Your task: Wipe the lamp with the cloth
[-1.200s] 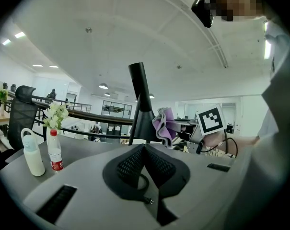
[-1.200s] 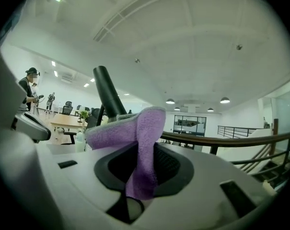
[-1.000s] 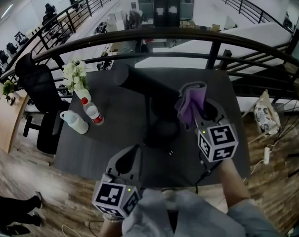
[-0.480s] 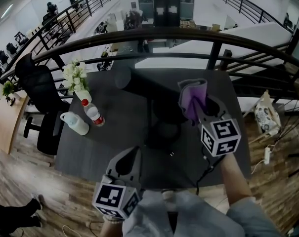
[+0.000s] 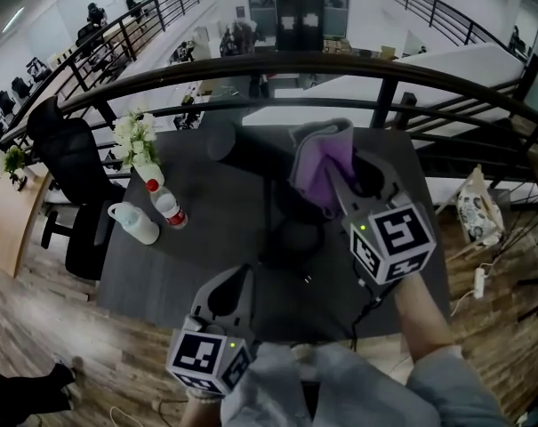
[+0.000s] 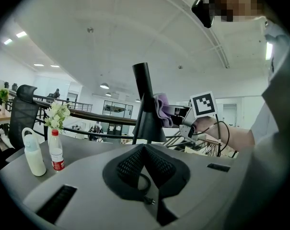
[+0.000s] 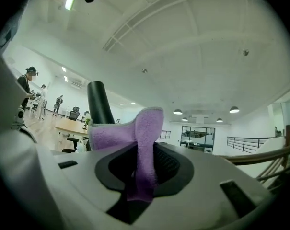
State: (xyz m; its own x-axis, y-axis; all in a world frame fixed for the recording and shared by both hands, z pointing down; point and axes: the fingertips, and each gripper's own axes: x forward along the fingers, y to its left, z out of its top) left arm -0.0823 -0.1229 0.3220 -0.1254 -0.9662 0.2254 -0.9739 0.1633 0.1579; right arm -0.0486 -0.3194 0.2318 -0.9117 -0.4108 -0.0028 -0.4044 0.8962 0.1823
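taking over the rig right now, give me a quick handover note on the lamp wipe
Right tool: shut on the purple fleece cloth, raised at the black desk lamp; the cloth looks pressed against its shade.
Left tool: shut, empty, low over the near edge of the dark grey table.
Done: cloth gripped and at the lamp.
Left: wipe shade, stem and base; how much is already wiped does not show.

Fuzzy cloth (image 7: 147,128); matt, perhaps metal, lamp (image 5: 248,155)
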